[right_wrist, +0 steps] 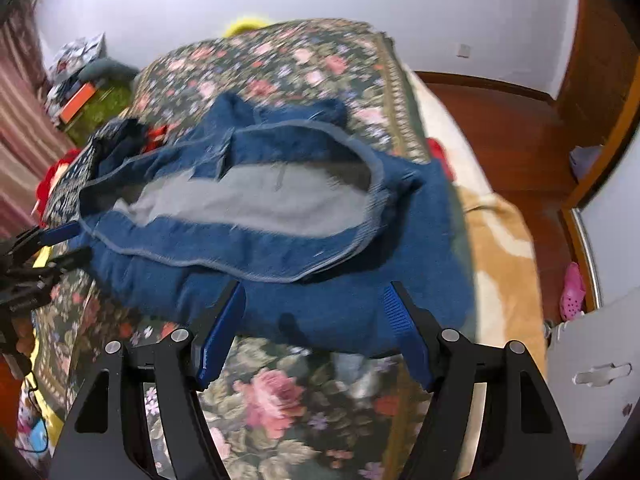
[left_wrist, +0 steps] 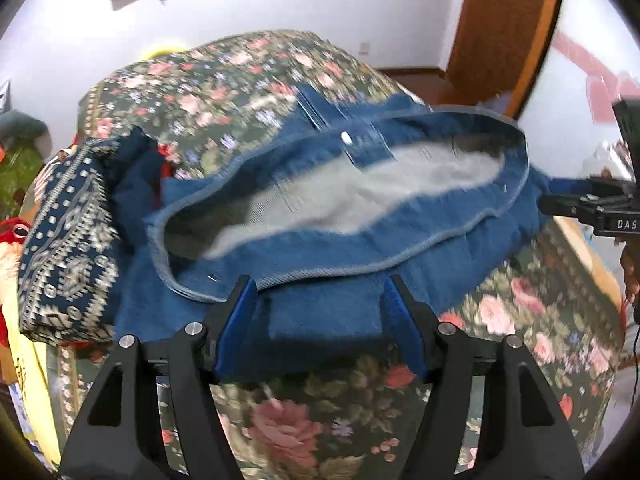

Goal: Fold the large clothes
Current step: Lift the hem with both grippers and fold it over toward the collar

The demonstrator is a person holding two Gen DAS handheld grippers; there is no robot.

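Left claw (left_wrist: 318, 292): released wide, over jeans (left_wrist: 328, 240) hem. Right claw (right_wrist: 316, 300): likewise released. Jeans on bed (right_wrist: 280, 392). Lettering "DAS" readable on right claw.

One denim garment (left_wrist: 328, 216), centre of frame, waistband gaping. One patterned cloth (left_wrist: 68, 248), folded, left edge. One floral bedspread (left_wrist: 288, 420). Two grippers: left gripper (left_wrist: 320, 292) bottom centre, right gripper (right_wrist: 316, 298) bottom centre. One pink clog (right_wrist: 573, 292), right edge. One wall switch (right_wrist: 464, 50), upper right.
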